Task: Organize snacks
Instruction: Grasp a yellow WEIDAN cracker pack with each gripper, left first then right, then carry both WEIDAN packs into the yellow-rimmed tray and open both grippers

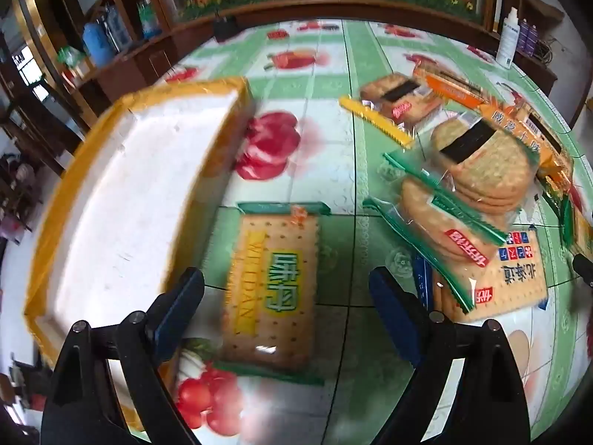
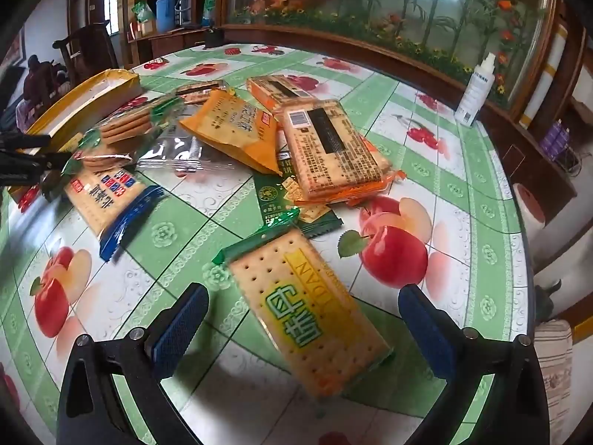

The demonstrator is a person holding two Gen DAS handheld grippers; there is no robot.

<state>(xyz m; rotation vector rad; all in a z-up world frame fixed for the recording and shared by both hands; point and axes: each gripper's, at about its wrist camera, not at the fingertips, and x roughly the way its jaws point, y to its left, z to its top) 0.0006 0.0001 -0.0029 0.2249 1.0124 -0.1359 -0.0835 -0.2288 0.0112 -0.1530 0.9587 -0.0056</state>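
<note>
Green-edged and printed with square crackers, the flat cracker packet with the yellow label point(image 1: 272, 289) sits low in the centre of my left wrist view, lying on the glossy green-and-white tablecloth printed with apples point(image 1: 333, 155). My left gripper point(image 1: 287, 289) has its blue-padded jaws spread wide on either side of that packet, with nothing pinched between them. Filling the left of this frame is the white foam box with yellow-taped edges point(image 1: 122, 200), blurred, its near corner just beside the packet. To the right lies a loose pile: round biscuits in clear green-trimmed wrappers point(image 1: 481, 170), an orange cracker packet point(image 1: 459, 92) behind them, and a blue-trimmed square cracker packet point(image 1: 519, 278) beneath.

In my right wrist view a second green-edged packet with the yellow label point(image 2: 311, 311) lies tilted at lower centre, between the wide-open jaws of my right gripper point(image 2: 304, 319); I see no pad pressing on it. Above it, mid-frame, an orange-trimmed packet lying label-side up point(image 2: 333, 148) rests on a dark green packet point(image 2: 274, 193), with an orange pouch point(image 2: 233, 126) to their left. The foam box shows at upper left point(image 2: 92, 92), and a white spray bottle point(image 2: 476, 89) stands at the table's far right edge.
</note>
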